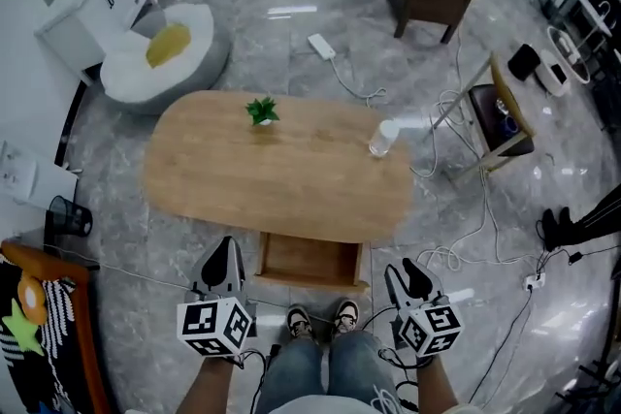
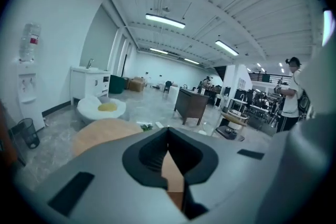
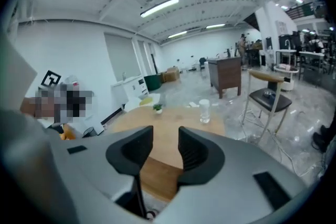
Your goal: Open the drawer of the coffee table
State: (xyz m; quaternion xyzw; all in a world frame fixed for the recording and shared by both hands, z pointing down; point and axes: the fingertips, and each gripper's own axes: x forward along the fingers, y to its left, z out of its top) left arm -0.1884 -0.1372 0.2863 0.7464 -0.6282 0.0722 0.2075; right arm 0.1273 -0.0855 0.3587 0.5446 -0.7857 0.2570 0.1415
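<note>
Left tool (image 1: pixel 223 252) and right tool (image 1: pixel 405 274) flank open drawer (image 1: pixel 310 263).

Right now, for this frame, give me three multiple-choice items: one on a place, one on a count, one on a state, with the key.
1. Where on the coffee table does the small plant stand?
A. Near the far edge, left of the bottle in the head view
B. At the near edge, right above the drawer
C. Inside the drawer

2. How many things stand on the tabletop?
A. None
B. Two
C. Four

3. What state is the drawer in?
A. Pushed fully shut
B. Pulled out, nothing seen inside
C. Pulled out and full of cables

Key:
1 A, the plant sits by the far rim, with the bottle towards the right end.
2 B, only the plant and the bottle stand on the wood.
3 B, the drawer juts out towards the person's shoes and its bare wooden bottom shows.
</note>
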